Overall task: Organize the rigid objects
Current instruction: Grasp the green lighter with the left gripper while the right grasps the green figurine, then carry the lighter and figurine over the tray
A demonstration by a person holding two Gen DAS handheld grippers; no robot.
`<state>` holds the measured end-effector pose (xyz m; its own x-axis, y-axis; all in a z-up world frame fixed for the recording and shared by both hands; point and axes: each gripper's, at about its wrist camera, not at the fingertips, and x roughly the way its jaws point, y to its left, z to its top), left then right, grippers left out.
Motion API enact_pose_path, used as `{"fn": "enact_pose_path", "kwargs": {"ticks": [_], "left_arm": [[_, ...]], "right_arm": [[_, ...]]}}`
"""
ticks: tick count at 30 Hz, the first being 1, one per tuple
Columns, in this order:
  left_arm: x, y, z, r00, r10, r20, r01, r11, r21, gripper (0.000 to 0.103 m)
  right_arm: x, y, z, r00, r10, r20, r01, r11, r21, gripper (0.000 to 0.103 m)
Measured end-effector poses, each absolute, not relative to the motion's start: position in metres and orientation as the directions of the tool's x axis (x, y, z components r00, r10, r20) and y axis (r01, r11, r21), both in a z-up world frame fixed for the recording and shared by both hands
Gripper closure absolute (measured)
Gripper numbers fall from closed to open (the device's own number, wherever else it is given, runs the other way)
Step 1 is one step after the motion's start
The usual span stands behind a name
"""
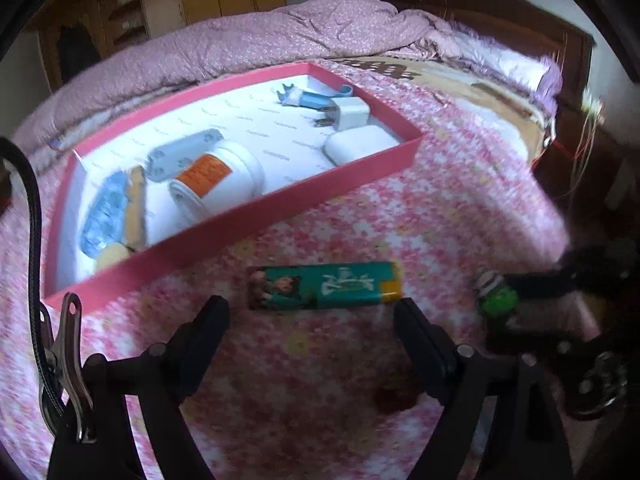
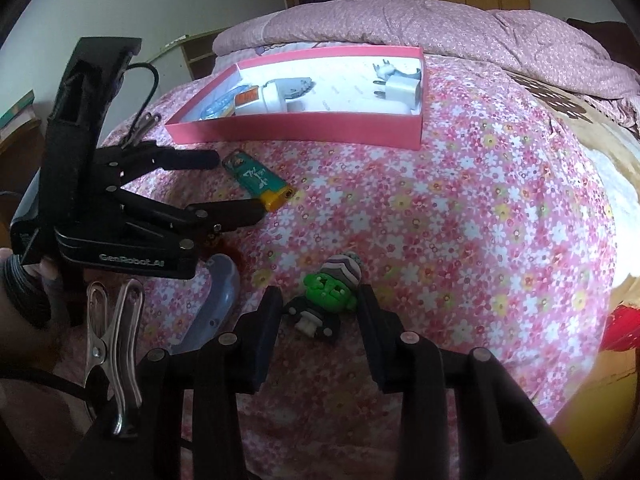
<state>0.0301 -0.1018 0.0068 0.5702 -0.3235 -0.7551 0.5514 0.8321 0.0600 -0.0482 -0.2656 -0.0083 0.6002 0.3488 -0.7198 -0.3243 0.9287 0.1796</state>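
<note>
A teal lighter (image 1: 325, 286) with a yellow end lies on the pink flowered bedspread. My left gripper (image 1: 312, 314) is open, its fingers on either side of the lighter's ends, just short of it; it also shows in the right wrist view (image 2: 238, 184) beside the lighter (image 2: 258, 179). A green-faced toy figure (image 2: 326, 300) with a striped hat lies between the open fingers of my right gripper (image 2: 320, 304); whether they touch it I cannot tell. The figure also shows in the left wrist view (image 1: 494, 292). A pink box (image 1: 248, 216) holds several items.
In the box lie a white bottle (image 1: 218, 180), a white charger plug (image 1: 350, 114), a white case (image 1: 358, 144) and blue items. A translucent blue curved piece (image 2: 212, 304) lies left of my right gripper. A folded purple quilt (image 2: 400, 20) lies behind the box (image 2: 304, 128).
</note>
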Motion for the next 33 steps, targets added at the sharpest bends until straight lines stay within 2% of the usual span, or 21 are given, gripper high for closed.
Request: {"fn": "enact_pose_path", "kwargs": {"ticks": [7,11,13,15,28,33], "left_arm": [[0.031,-0.120,0.003,0.606,-0.255,-0.754,0.513,0.849,0.125,0.009],[0.035,-0.124,0.002,0.623,-0.238,-0.745,0.469,0.876,0.111,0.007],[0.034,-0.125,0.002,0.627,-0.221,-0.747,0.453,0.883,0.119,0.008],[0.033,-0.125,0.003,0.631,-0.217,-0.745,0.443,0.889,0.116,0.019],[0.022,-0.071,0.006,0.656,-0.145,-0.741,0.293,0.953,0.073,0.019],[0.014,-0.052,0.005,0.664,-0.142,-0.734,0.263,0.963,0.052,0.019]], "right_arm": [[-0.048,-0.266,-0.009,0.603,0.353,-0.716,-0.321,0.928,0.187,0.064],[-0.048,-0.267,-0.009,0.605,0.359,-0.710,-0.321,0.927,0.195,0.064],[-0.049,-0.267,-0.009,0.607,0.363,-0.707,-0.321,0.926,0.200,0.064],[-0.050,-0.268,-0.009,0.609,0.367,-0.703,-0.321,0.925,0.204,0.064],[-0.054,-0.267,-0.008,0.626,0.348,-0.698,-0.315,0.931,0.182,0.064],[-0.054,-0.258,-0.007,0.648,0.293,-0.703,-0.309,0.945,0.110,0.064]]}}
